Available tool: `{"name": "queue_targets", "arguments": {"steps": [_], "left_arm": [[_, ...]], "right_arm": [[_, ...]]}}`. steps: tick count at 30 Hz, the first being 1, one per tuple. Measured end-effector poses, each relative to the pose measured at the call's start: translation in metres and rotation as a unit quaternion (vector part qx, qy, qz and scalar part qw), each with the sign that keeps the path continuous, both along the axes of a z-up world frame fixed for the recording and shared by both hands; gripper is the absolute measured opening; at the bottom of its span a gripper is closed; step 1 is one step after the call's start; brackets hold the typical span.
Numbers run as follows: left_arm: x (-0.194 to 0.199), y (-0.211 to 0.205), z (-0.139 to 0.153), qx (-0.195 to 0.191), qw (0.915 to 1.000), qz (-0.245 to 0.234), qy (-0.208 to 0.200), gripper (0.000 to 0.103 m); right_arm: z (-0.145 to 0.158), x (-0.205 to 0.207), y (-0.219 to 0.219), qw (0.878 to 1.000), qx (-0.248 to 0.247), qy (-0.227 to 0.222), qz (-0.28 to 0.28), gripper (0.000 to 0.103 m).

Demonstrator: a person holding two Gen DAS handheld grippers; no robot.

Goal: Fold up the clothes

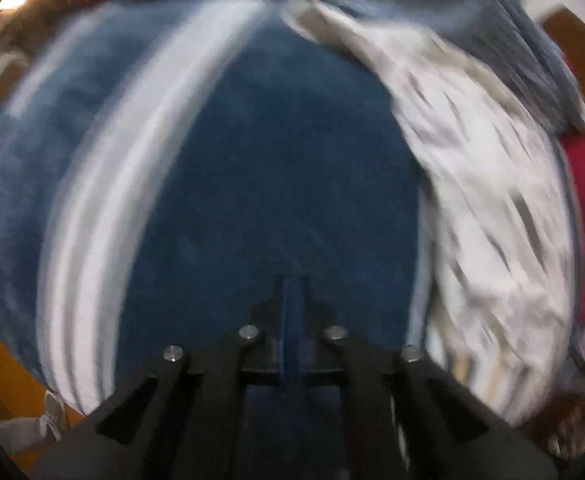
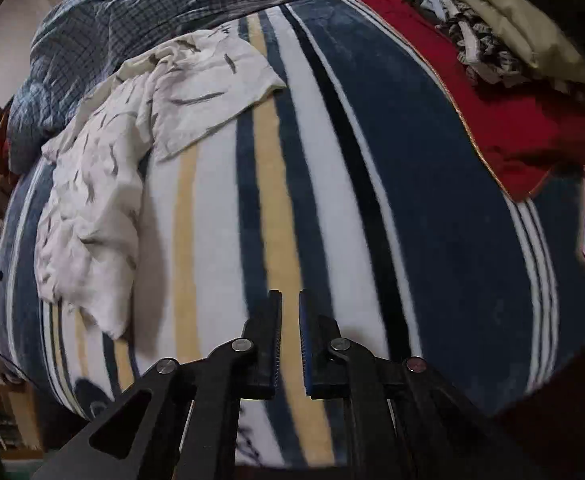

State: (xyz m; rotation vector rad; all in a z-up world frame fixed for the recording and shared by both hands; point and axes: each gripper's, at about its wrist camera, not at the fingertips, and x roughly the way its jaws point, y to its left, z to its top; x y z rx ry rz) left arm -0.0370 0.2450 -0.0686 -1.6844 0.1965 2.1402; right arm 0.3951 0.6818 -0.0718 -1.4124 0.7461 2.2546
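Shirt (image 2: 104, 184) lies crumpled up-left of right gripper (image 2: 290, 300), lengthwise away; jaws slightly apart, empty. Left gripper (image 1: 291, 284) closed, shirt (image 1: 472, 200) to its right.

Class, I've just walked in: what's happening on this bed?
A person with two handheld grippers is folding clothes. A crumpled white patterned shirt lies unfolded on the striped blanket. The right gripper hovers over the blanket, nearly closed and empty. The left gripper looks shut, its view blurred.
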Motion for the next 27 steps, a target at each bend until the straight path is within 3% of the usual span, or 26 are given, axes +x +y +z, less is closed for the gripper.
{"name": "queue_targets", "arguments": {"steps": [1,2,3,4,7,9,10,12,13,14,16,19,22,25,27], "left_arm": [[0.015,0.018,-0.008,-0.007,0.9996,-0.026,-0.001,0.065],[0.03,0.034,-0.015,-0.013,0.9987,-0.048,0.007,0.08],[0.045,0.054,-0.024,-0.022,0.9974,-0.065,0.023,0.08],[0.055,0.072,-0.034,-0.019,0.9966,-0.077,0.023,0.08],[0.066,0.105,-0.059,-0.005,0.9969,-0.079,0.006,0.08],[0.069,0.126,-0.074,-0.034,0.9961,-0.08,0.015,0.086],[0.07,0.135,-0.08,-0.053,0.9956,-0.072,0.028,0.096],[0.068,0.145,-0.084,-0.062,0.9965,-0.046,0.033,0.1],[0.066,0.147,-0.082,-0.05,0.9975,-0.03,0.04,0.088],[0.064,0.144,-0.076,-0.026,0.998,-0.011,0.056,0.05],[0.057,0.132,-0.065,0.02,0.9963,0.028,0.079,0.004],[0.043,0.115,-0.06,0.042,0.9951,0.056,0.07,0.002],[0.033,0.083,-0.037,0.079,0.9925,0.079,0.049,0.001],[0.023,0.037,0.007,0.103,0.9865,0.099,0.081,0.001],[0.007,-0.004,0.029,0.091,0.9832,0.118,0.105,0.002]], "right_arm": [[0.003,-0.006,-0.01,1.0,-0.001,0.008,0.014,0.034],[0.005,-0.018,-0.023,0.999,-0.007,0.026,0.034,0.046],[0.007,-0.033,-0.039,0.997,-0.016,0.049,0.055,0.069],[0.005,-0.047,-0.054,0.995,-0.02,0.059,0.073,0.078],[-0.006,-0.083,-0.097,0.992,-0.019,0.051,0.116,0.078],[-0.017,-0.095,-0.112,0.993,-0.008,0.038,0.108,0.078],[-0.021,-0.099,-0.115,0.994,-0.007,0.038,0.103,0.078],[-0.027,-0.094,-0.117,0.995,-0.016,0.042,0.092,0.078],[-0.03,-0.09,-0.118,0.995,-0.021,0.045,0.086,0.078],[-0.033,-0.084,-0.116,0.996,-0.032,0.042,0.078,0.078],[-0.039,-0.07,-0.11,0.996,-0.06,0.034,0.058,0.078],[-0.037,-0.059,-0.101,0.995,-0.082,0.055,0.032,0.078],[-0.032,-0.059,-0.096,0.995,-0.069,0.062,0.028,0.078],[-0.027,-0.062,-0.092,0.995,-0.066,0.064,0.027,0.078],[-0.023,-0.063,-0.089,0.995,-0.059,0.068,0.029,0.078]]}}
